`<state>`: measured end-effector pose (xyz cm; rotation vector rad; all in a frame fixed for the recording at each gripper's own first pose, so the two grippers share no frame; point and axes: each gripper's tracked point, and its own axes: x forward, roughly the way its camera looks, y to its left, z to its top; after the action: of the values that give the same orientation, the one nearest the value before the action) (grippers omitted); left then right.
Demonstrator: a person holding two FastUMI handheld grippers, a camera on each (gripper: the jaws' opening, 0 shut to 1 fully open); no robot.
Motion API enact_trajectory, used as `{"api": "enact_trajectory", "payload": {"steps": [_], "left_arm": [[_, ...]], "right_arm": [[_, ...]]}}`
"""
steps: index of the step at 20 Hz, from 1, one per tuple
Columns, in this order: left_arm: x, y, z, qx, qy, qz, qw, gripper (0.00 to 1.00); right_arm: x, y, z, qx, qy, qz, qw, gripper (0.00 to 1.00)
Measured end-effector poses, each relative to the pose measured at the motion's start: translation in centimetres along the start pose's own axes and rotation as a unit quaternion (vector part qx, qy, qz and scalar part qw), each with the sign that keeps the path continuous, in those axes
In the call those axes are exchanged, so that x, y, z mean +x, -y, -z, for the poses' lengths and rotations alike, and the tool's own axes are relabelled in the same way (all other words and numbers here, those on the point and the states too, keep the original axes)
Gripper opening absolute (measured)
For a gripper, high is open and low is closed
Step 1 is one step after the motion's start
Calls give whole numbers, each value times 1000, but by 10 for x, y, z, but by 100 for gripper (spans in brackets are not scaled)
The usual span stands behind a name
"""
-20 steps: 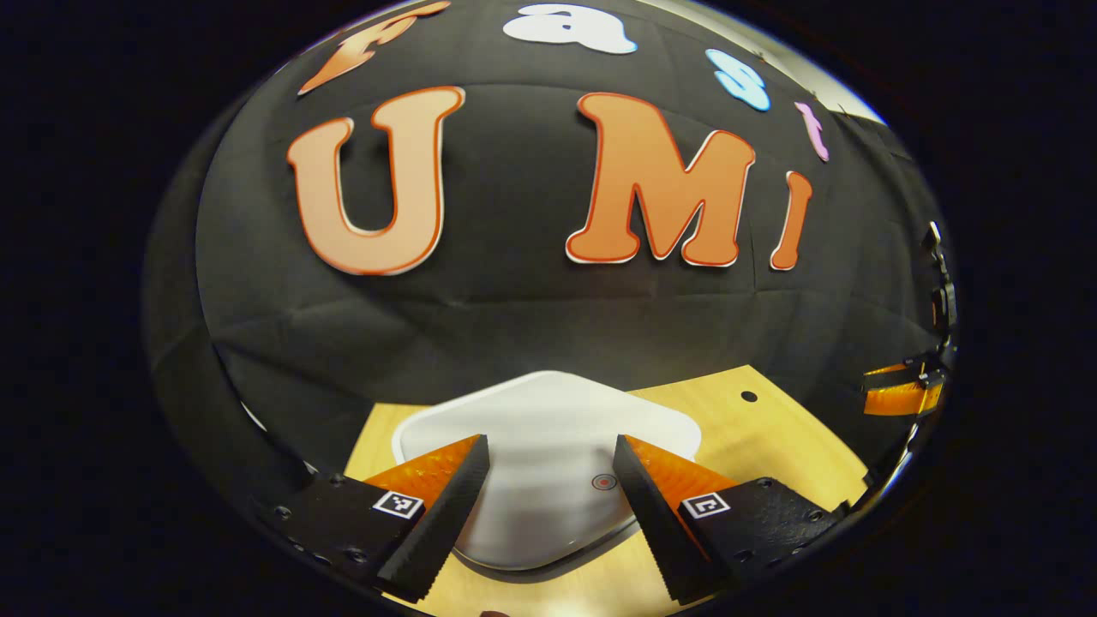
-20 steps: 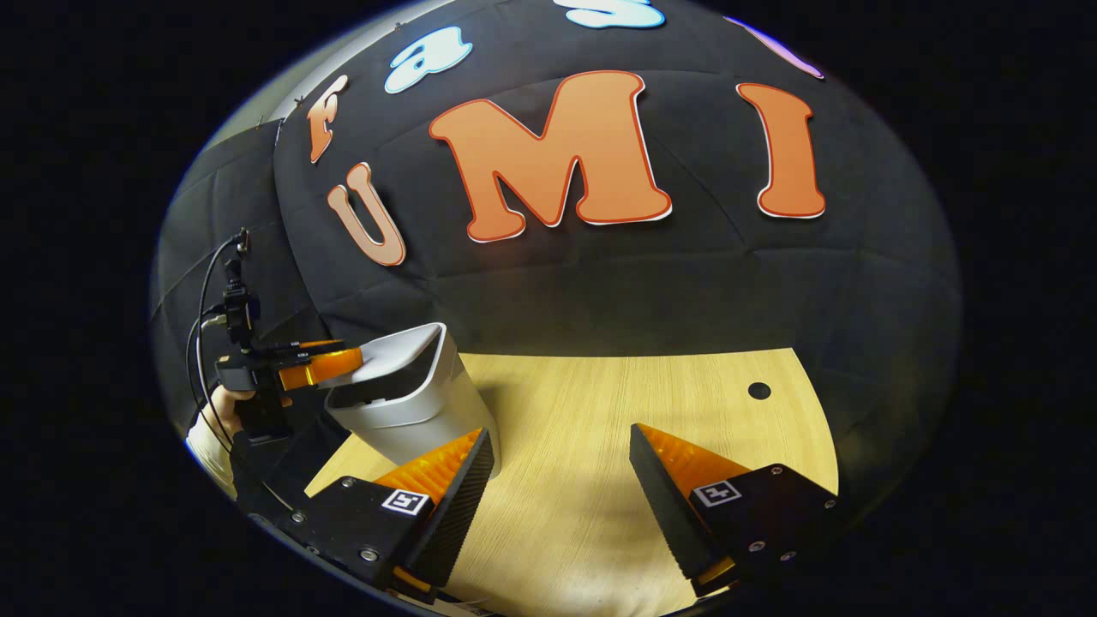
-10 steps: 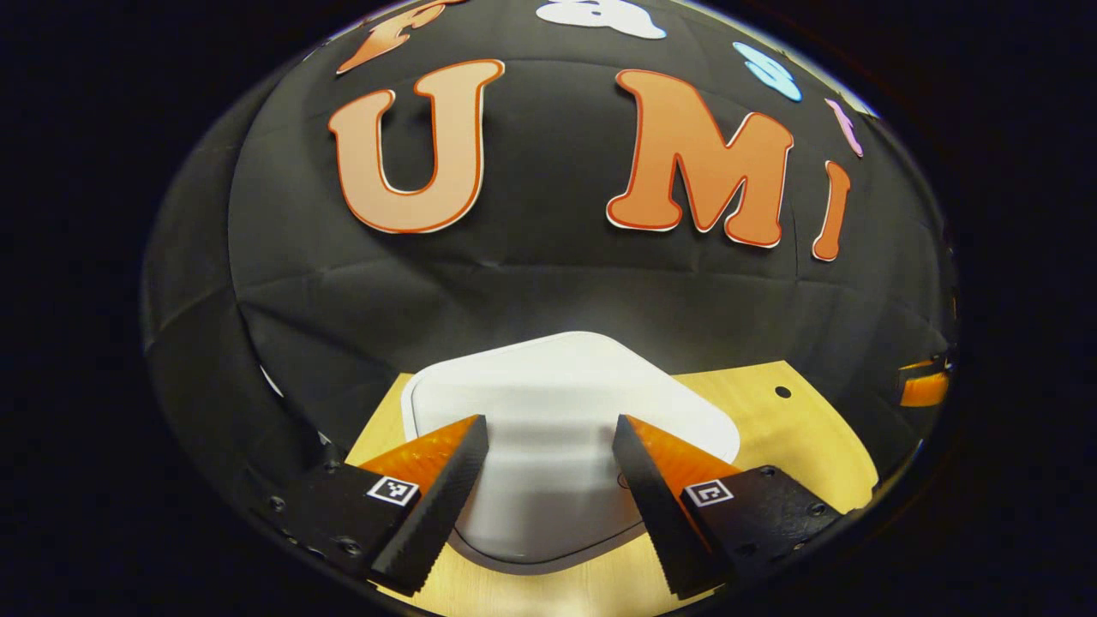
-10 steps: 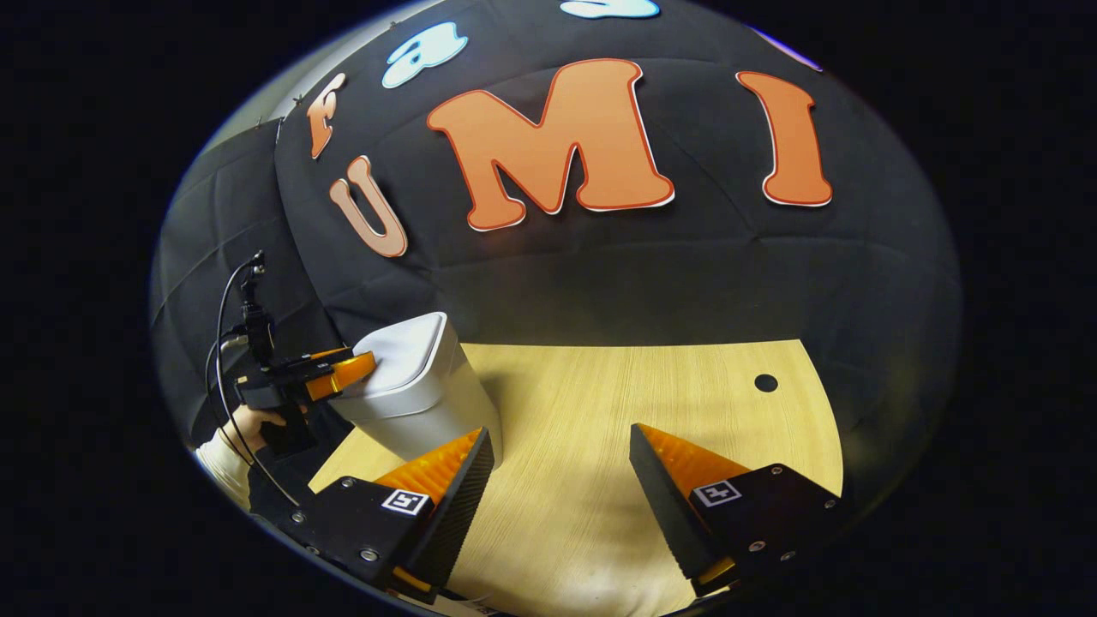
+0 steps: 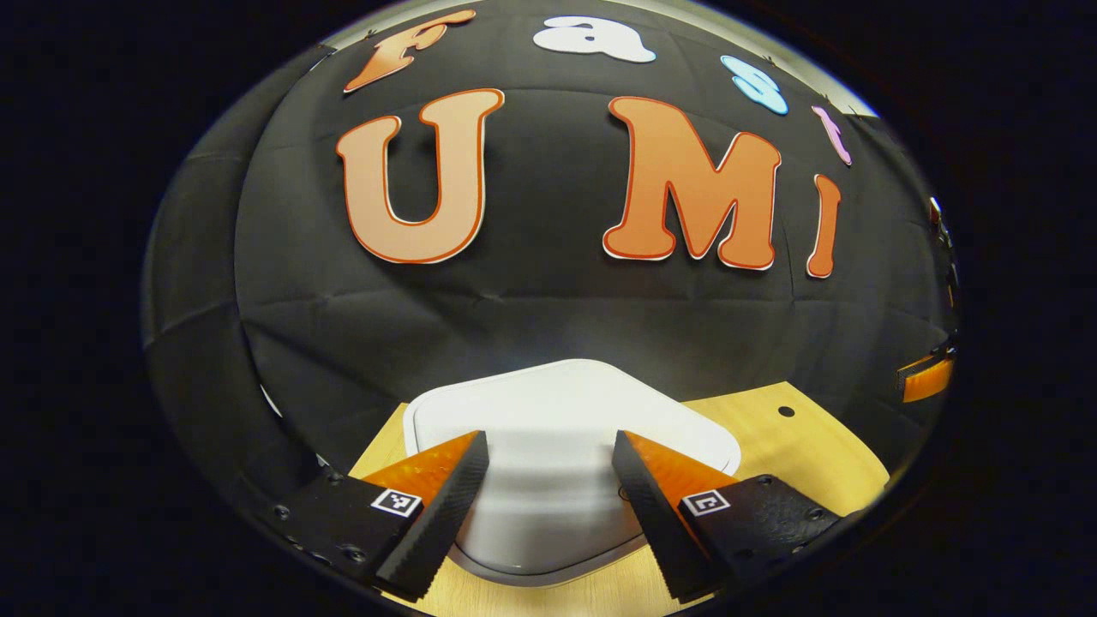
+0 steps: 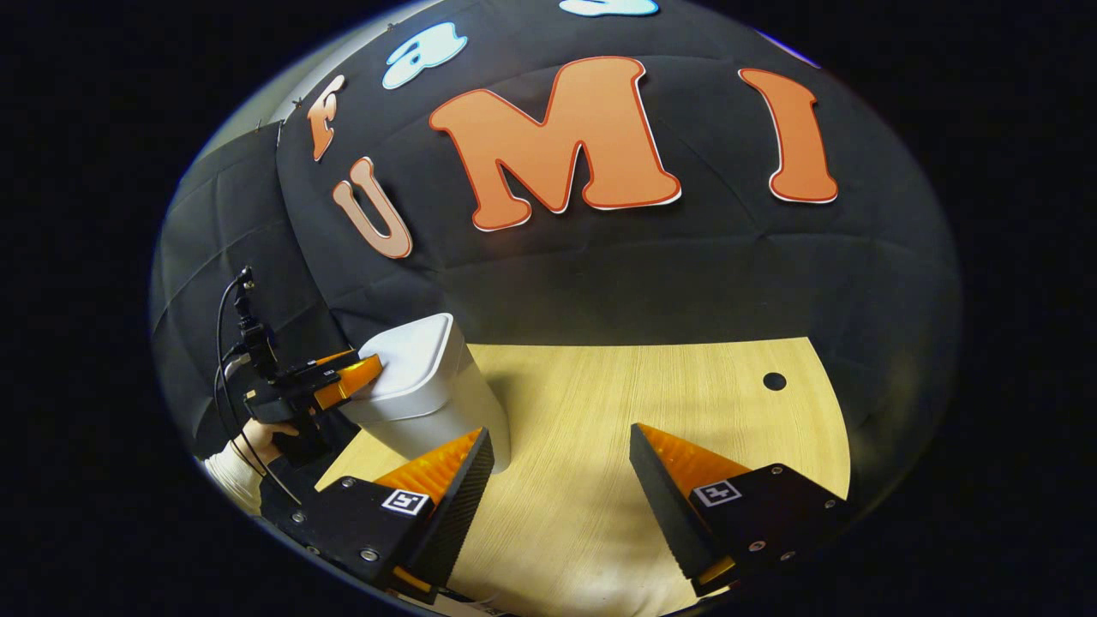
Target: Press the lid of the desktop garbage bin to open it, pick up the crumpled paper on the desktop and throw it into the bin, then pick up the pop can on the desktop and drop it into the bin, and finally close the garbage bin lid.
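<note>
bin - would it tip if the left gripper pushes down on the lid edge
Possibly: the bin is tall, narrows toward its base and looks like light plastic. The left gripper sits at the lid edge, off-centre, so tipping seems likelier. The smooth table might let it slide.

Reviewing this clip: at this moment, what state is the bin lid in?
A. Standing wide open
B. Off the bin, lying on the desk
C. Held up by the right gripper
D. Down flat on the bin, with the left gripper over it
D: the lid sits flat on the white bin, the left gripper hovers open over it, and the right gripper is open over the desk.
</note>
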<state>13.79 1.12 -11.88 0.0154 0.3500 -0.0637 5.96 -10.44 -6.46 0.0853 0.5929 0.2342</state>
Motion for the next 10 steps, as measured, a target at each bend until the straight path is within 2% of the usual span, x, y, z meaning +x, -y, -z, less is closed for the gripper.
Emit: {"api": "enact_trajectory", "payload": {"steps": [7,9,10], "left_arm": [[-1,2,-4,7,-10,-15,1000,94],[-3,12,-7,5,-11,-5,1000,92],[-5,18,-11,3,-9,1,1000,94]], "right_arm": [[0,-5,-6,1,13,2,1000,96],[-1,-5,-9,2,18,4,1000,96],[-1,-6,-9,2,19,4,1000,96]]}}
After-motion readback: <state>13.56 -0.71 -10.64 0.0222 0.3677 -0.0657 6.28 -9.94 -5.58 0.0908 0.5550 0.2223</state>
